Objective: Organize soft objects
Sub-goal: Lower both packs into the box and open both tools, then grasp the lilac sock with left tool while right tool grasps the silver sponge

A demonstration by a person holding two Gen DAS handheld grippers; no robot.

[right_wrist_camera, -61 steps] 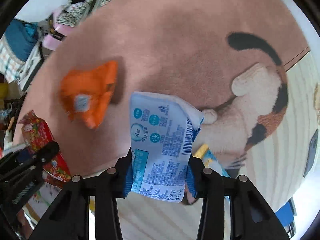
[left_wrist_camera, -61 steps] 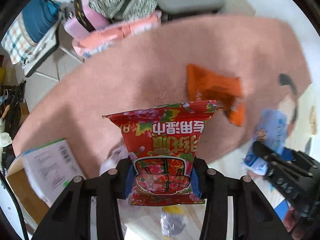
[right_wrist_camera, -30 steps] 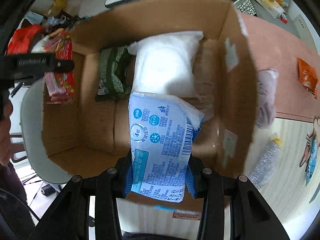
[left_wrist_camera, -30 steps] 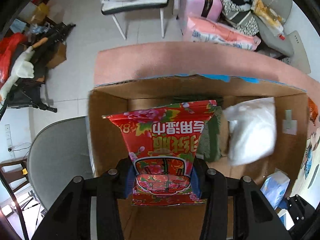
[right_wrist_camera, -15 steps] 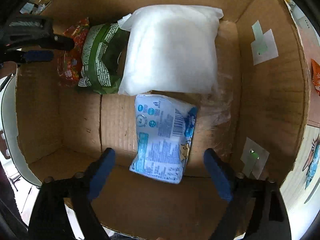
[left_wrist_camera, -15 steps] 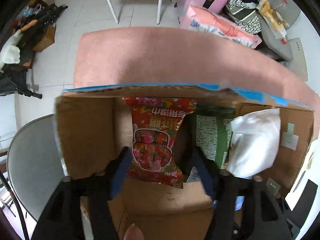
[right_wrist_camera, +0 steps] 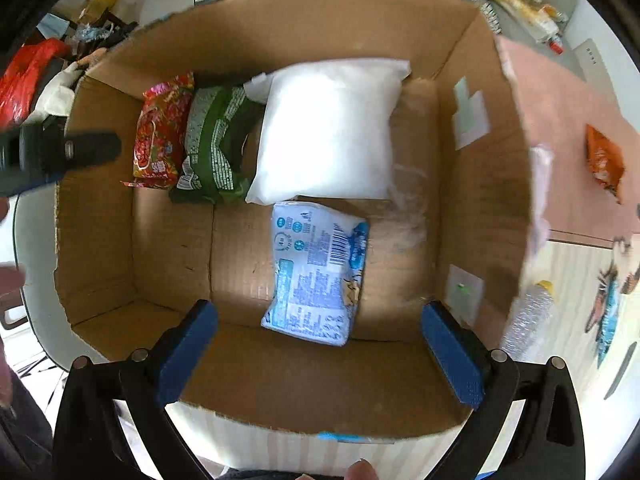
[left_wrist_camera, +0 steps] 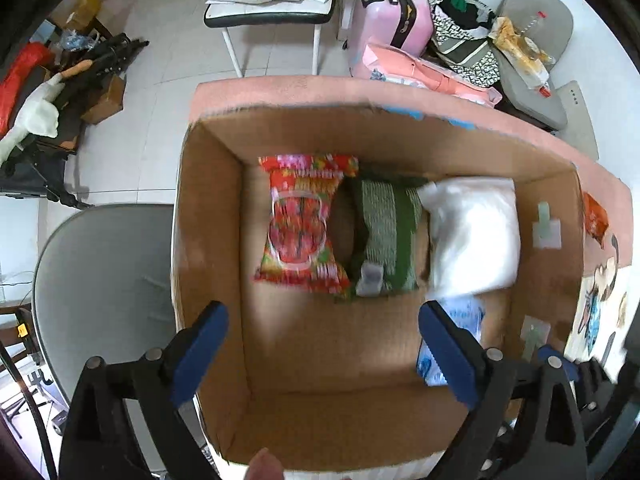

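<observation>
Left gripper (left_wrist_camera: 322, 344), bottom of the left wrist view: jaws opening, spread wide, nothing between the blue pads (left_wrist_camera: 200, 350); released. Right gripper (right_wrist_camera: 316, 344), bottom of the right wrist view: jaws opening, likewise spread, released, no contact with any pack.

Directly below both, open cardboard box (right_wrist_camera: 476, 208), filling the centre of each view. On the box floor, centre of the right wrist view: blue-and-white pack (right_wrist_camera: 318, 270), lying flat, clear of the pads, its upper edge touching the white pillow pack (right_wrist_camera: 328, 132).

Along the far wall of the box, upper centre, in a row left to right: red floral pack (left_wrist_camera: 302, 220), green pack (left_wrist_camera: 386, 236), white pillow pack. Red and green packs side by side, overlapping at their lower corners; green pack against the white one.

Outside the box, right edge of the right wrist view: orange pack (right_wrist_camera: 604, 160) on the pink rug (right_wrist_camera: 560, 120); lower right, a clear bottle (right_wrist_camera: 528, 316) on the floor.

Farther, top of the left wrist view: a pink suitcase (left_wrist_camera: 384, 12) and a chair (left_wrist_camera: 272, 12) stacked with folded cloth.
</observation>
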